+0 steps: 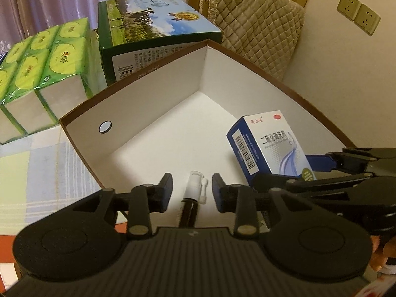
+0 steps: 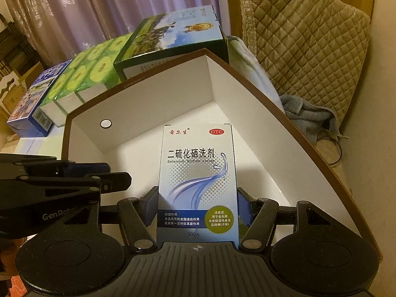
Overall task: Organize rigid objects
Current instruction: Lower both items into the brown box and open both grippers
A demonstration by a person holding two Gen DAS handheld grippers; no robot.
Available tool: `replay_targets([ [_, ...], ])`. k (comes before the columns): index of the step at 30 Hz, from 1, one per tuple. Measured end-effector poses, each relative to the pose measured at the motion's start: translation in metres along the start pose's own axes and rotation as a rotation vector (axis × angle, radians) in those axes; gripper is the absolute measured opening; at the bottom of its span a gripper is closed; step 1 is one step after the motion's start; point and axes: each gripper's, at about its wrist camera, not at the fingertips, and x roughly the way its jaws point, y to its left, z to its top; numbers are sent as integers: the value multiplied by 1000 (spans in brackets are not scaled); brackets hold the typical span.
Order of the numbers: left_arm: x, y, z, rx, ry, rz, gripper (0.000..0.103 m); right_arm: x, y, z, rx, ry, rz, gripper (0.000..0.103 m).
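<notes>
Right fingers (image 2: 198,208) clamp lotion box (image 2: 198,173), angled down

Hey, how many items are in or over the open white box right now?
2: a spray bottle between the left hand-held gripper's open jaws, and a lotion carton clamped in the right hand-held gripper. The near corner of the white box is hidden.

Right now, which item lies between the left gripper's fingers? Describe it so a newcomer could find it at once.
Start at the large open box, brown outside and white inside. At its near edge, the left gripper stands open around a slim dark spray bottle. Unlike the blue and white lotion carton beside it, it is narrow, with a white nozzle on top.
</notes>
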Motion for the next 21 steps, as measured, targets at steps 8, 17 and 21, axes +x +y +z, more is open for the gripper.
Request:
replay_targets([
  [8, -8, 2, 0, 22, -16, 14, 30, 0, 1, -2, 47, -11, -5, 68],
  [17, -21, -1, -7, 36, -35, 2, 32, -13, 4, -9, 38, -22, -19, 75],
  [21, -32, -3, -11, 45, -54, -10, 32, -24, 5, -15, 42, -33, -22, 76],
])
